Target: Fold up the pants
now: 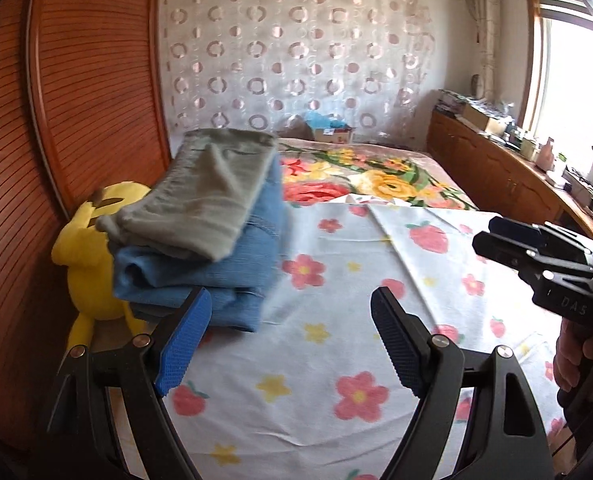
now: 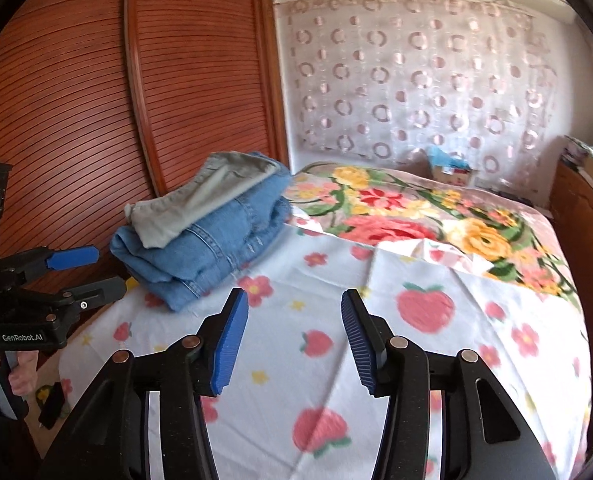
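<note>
Folded grey-green pants [image 1: 212,192] [image 2: 200,204] lie on top of folded blue jeans [image 1: 200,280] [image 2: 212,252], stacked at the left side of the bed on the white strawberry-and-flower sheet [image 1: 336,320] [image 2: 376,340]. My left gripper [image 1: 292,312] [image 2: 100,268] hovers just right of the stack's near corner, open, nothing between its blue pads. My right gripper [image 2: 294,308] [image 1: 484,236] is over the bare sheet to the right of the stack, open and empty. A hand [image 1: 576,360] holds the right gripper's handle, and another hand [image 2: 0,372] holds the left one.
A yellow plush toy [image 1: 88,256] sits between the stack and the wooden slatted wardrobe door [image 1: 76,100]. A flowered blanket [image 1: 376,176] [image 2: 416,216] covers the far half of the bed. A cardboard box [image 1: 332,132] stands at the far end, a cluttered wooden cabinet [image 1: 496,168] on the right.
</note>
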